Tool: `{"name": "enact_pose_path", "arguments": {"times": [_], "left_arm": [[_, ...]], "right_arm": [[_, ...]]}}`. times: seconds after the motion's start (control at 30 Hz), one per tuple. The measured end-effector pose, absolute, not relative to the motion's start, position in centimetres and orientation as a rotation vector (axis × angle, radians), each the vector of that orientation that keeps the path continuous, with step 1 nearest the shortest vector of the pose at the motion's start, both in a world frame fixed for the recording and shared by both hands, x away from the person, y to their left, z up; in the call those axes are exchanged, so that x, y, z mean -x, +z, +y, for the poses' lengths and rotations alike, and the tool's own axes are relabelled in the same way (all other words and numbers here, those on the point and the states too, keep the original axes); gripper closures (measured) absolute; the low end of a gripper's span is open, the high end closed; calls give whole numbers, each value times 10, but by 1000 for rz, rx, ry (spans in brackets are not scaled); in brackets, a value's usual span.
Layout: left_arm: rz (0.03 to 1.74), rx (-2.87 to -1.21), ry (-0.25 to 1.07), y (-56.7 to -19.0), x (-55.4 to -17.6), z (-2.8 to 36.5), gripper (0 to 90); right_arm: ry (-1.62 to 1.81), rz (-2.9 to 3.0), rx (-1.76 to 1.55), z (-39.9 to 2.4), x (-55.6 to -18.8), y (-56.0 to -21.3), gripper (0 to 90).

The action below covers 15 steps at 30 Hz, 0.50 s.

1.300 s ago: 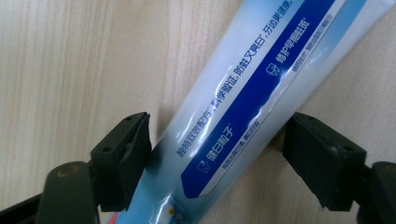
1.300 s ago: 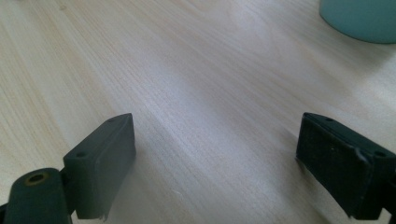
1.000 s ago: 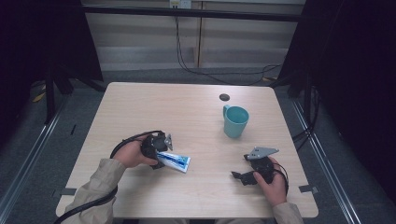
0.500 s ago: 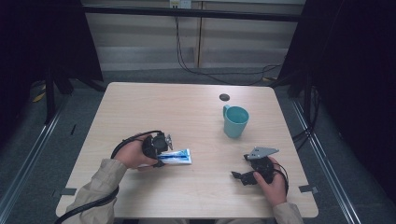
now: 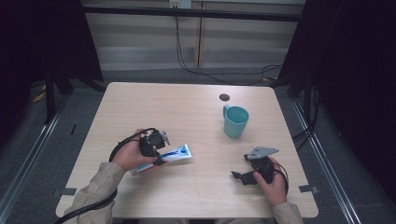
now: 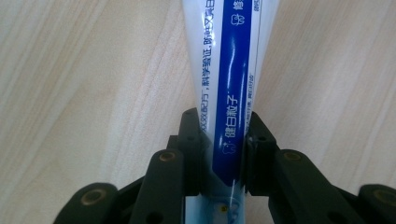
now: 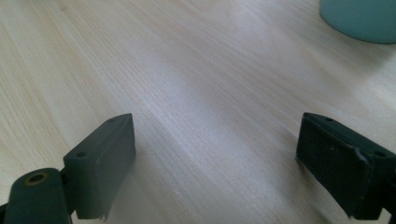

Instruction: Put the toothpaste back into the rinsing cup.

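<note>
My right gripper (image 5: pixel 243 175) rests near my edge of the bench (image 5: pixel 187 102), jaws spread wide over bare wood with nothing between them; in the right gripper view the teal mug shows at the far corner. A little farther in and off to the left, my left gripper (image 5: pixel 159 151) has just been closing and now pinches the toothpaste tube (image 5: pixel 175 153). In the left gripper view the two black pads press on either side of the white-and-blue tube (image 6: pixel 231 93), near its lower part, with the printed length running away from me along the wood. The tube lies flat on the bench, left of centre, its flat end pointing toward the mug (image 5: pixel 235 121), which stands upright well apart on the right half. Beyond the mug a small dark round thing (image 5: pixel 224 97) sits near the far edge; I cannot tell what it is.

I judge the grasp step is just done. The next move calls for lifting the tube clear without letting it swing or slip, then carrying it, likely toward the mug.
</note>
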<state>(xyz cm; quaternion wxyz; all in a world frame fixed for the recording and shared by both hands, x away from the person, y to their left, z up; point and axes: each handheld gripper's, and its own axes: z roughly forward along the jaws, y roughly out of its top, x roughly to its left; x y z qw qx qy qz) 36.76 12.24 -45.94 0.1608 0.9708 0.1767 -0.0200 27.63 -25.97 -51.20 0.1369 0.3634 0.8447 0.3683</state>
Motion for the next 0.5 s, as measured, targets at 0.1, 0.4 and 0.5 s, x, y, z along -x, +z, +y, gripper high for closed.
{"name": "enact_pose_path", "arguments": {"times": [0.1,0.4,0.5], "left_arm": [[534,-2732,-90,-456,-369,126,733],[607,-2635,-105,-444,-370,132,735],[628,-2588,-93,-440,-370,134,736]], "right_arm": [[1067,2445,-1054,-260,-276,-512,113],[1066,2447,-1048,-260,-277,-512,113],[1065,2447,-1048,-260,-276,-512,113]]}}
